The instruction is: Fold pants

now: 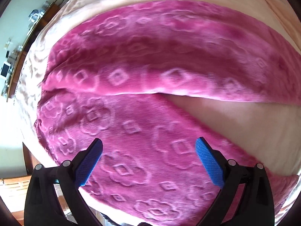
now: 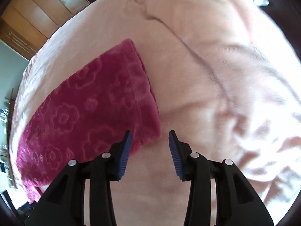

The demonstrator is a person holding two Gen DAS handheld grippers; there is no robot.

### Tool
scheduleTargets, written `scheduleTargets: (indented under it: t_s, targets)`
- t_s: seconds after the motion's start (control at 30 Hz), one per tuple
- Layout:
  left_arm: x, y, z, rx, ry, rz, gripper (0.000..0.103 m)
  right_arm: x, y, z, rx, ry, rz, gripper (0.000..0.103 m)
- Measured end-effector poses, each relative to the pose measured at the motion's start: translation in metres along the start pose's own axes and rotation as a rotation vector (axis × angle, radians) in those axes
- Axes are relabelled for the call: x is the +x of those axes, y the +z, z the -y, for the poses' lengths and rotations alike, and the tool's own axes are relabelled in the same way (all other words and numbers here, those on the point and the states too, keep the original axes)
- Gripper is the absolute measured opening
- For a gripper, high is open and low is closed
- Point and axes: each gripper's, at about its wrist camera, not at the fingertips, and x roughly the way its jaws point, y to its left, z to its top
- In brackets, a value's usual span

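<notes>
Magenta fleece pants (image 1: pixel 150 60) with an embossed flower pattern lie spread on a pale pink bed cover (image 1: pixel 235 116). In the left wrist view both legs show, splitting apart toward the right. My left gripper (image 1: pixel 148 145) is open and empty, hovering over the near leg. In the right wrist view one leg end with its hem (image 2: pixel 139 86) lies on the cover. My right gripper (image 2: pixel 150 137) is open and empty, just over the near corner of that hem, its left finger (image 2: pixel 126 150) above the fabric.
The bed cover (image 2: pixel 216 75) is wrinkled to the right, with a long crease running across it. Wooden cabinets (image 2: pixel 37 15) stand beyond the bed. A shelf with small items (image 1: pixel 20 52) lines the wall at the left.
</notes>
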Motion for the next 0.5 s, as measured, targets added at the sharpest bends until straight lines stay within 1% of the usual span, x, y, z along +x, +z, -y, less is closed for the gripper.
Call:
scheduleTargets:
  t_s: [0.07, 0.13, 0.23, 0.37, 0.47, 0.5]
  targets:
    - [0.004, -0.003, -0.021, -0.029, 0.003, -0.002, 0.098, -0.012, -0.011, -0.01, -0.021, -0.029, 0.024, 0.042]
    - [0.009, -0.005, -0.044, -0.056, 0.006, -0.005, 0.098, -0.025, -0.029, -0.028, -0.043, -0.059, 0.048, 0.042]
    - [0.021, -0.006, -0.083, -0.082, 0.022, -0.009, 0.098, -0.032, -0.061, -0.071, -0.087, -0.047, 0.053, 0.042]
    - [0.036, -0.007, -0.133, -0.116, 0.032, -0.023, 0.098, -0.031, -0.105, -0.136, -0.141, -0.013, 0.015, 0.042]
    - [0.05, -0.01, -0.166, -0.13, 0.025, -0.044, 0.098, -0.024, -0.138, -0.192, -0.19, 0.022, -0.028, 0.042]
    - [0.054, -0.01, -0.175, -0.129, 0.02, -0.05, 0.098, -0.021, -0.15, -0.216, -0.208, 0.038, -0.047, 0.042]
